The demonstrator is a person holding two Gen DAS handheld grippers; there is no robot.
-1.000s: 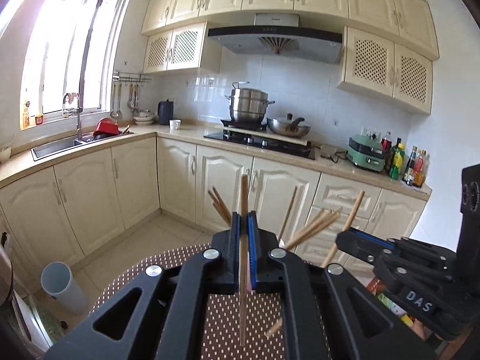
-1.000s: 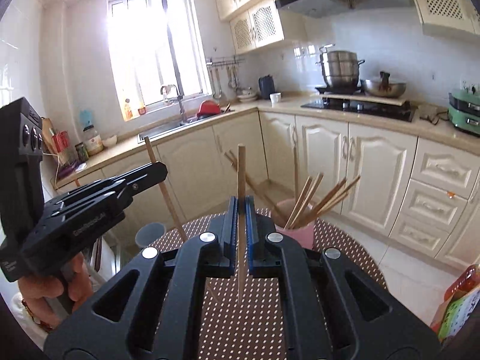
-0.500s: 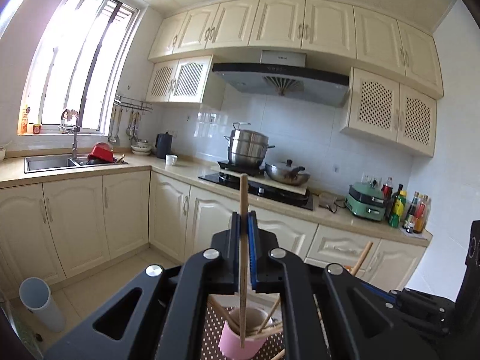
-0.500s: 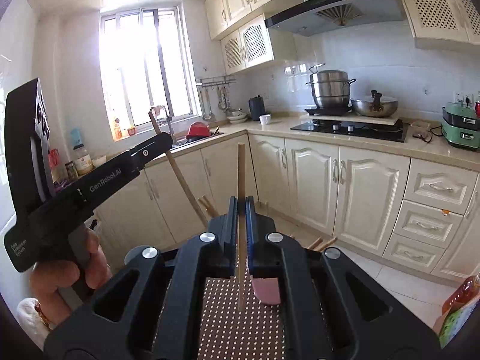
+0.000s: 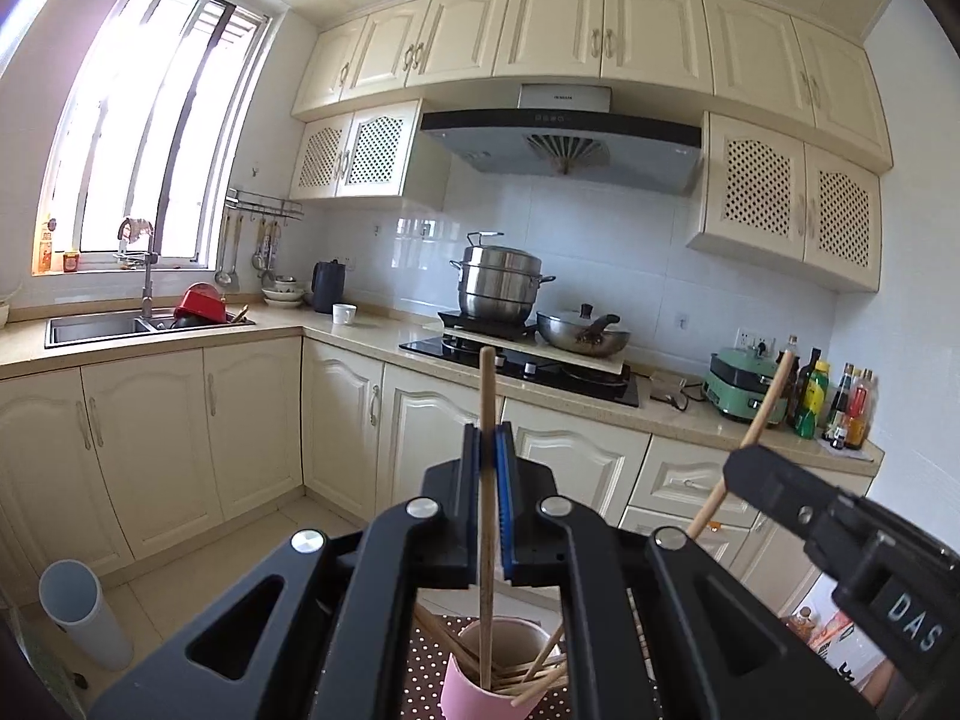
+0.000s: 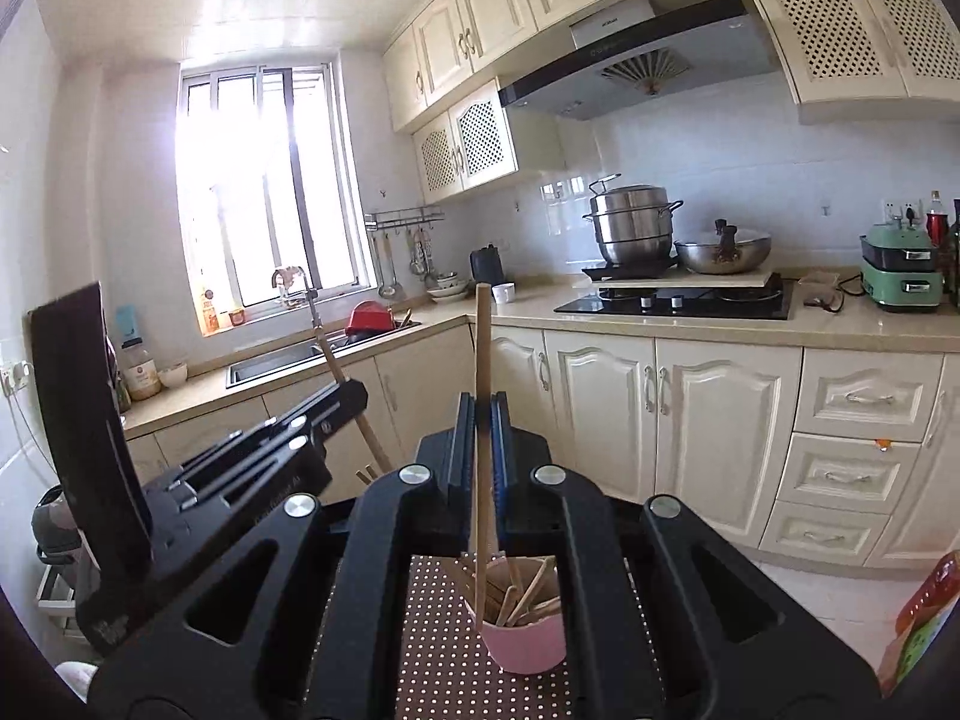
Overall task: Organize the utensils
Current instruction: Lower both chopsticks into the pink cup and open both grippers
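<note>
Cream-cabinet kitchen, brown dotted mat [image 6: 372, 630] low in frame: most wooden chopsticks already stand in the pink cup [image 6: 525, 639].
Left hand-held gripper [image 5: 489, 468] and right hand-held gripper [image 6: 483, 456] each pinch one upright chopstick [image 5: 487, 420] above it, unreleased; a second ago the cup sat higher in frame.

The pink cup's [image 5: 474, 687] base is cut off at the frame's bottom edge.

Two wooden chopsticks [image 5: 487, 480] [image 6: 481, 420] stand near upright above the pink cup [image 6: 527, 639] — more chopsticks lean inside it [image 6: 528, 591], fanned every way.
</note>
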